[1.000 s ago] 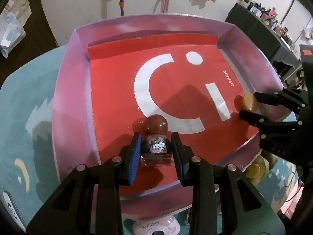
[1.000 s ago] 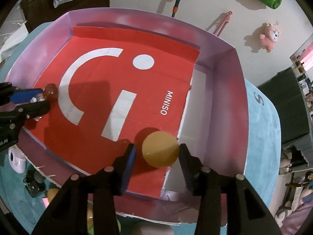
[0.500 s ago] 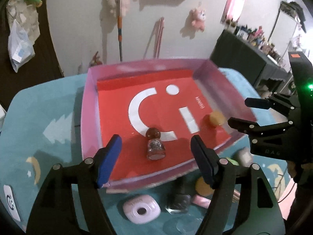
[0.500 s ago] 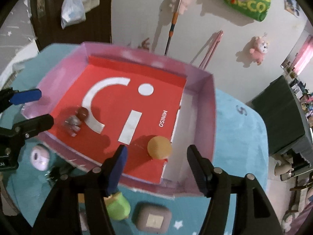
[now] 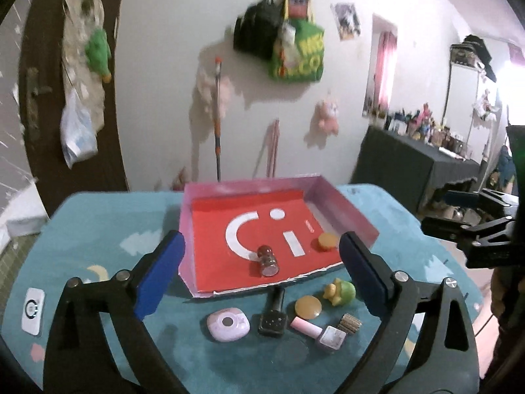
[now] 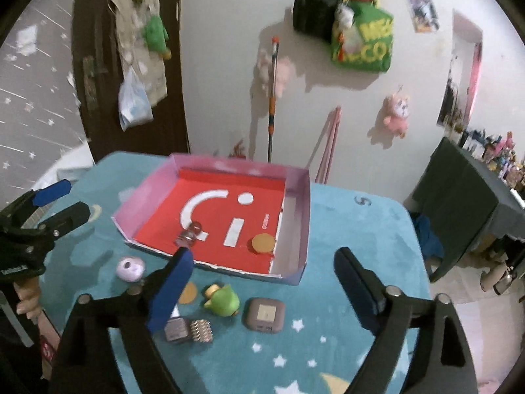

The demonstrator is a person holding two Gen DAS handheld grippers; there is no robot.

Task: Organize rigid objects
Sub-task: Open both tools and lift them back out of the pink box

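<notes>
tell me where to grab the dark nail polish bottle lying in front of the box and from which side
Grip the dark nail polish bottle across its square glass base, coming down from above with the left gripper, which is open. It lies flat on the teal mat with its cap pointing at the pink box; the base looks flat-sided and wider than the cap, with gaps beside it toward the pink compact and the pink polish bottle.

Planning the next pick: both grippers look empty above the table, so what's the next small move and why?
Probably lower the right gripper onto the green toy. Both grippers are open and empty, the tray already holds a bottle and a yellow disc, and the toy lies loose just below the right fingers.
</notes>
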